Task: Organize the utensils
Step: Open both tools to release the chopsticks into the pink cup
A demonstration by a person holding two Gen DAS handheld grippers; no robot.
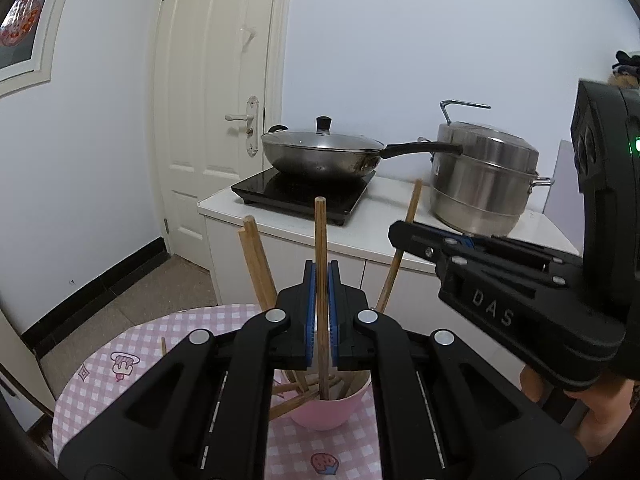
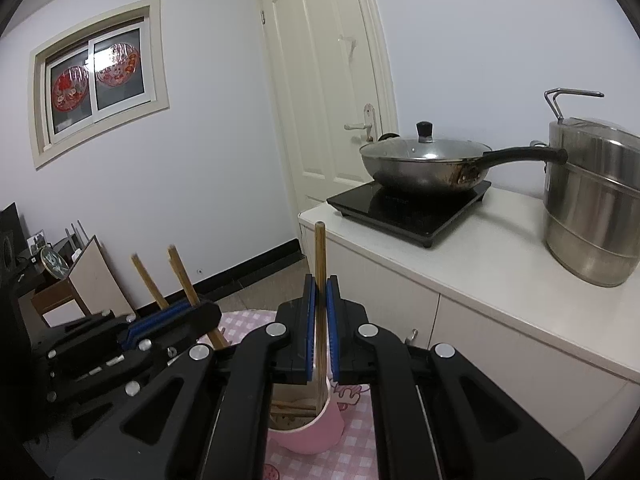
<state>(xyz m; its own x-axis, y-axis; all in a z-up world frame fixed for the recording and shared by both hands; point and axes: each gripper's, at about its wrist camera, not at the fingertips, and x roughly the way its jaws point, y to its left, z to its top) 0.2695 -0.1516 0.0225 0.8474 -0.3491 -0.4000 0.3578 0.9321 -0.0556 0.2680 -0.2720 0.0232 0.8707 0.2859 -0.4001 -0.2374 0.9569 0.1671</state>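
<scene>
A pink cup stands on the round table with the pink checked cloth and holds several wooden chopsticks. My left gripper is shut on one upright chopstick whose lower end is in the cup. My right gripper is shut on another upright chopstick that also reaches into the pink cup. The right gripper shows at the right of the left wrist view. The left gripper shows at the left of the right wrist view. Other chopsticks lean outward.
A white counter stands close behind the table with a black induction hob, a lidded wok and a steel steamer pot. A white door is behind. A low shelf with clutter stands at the left.
</scene>
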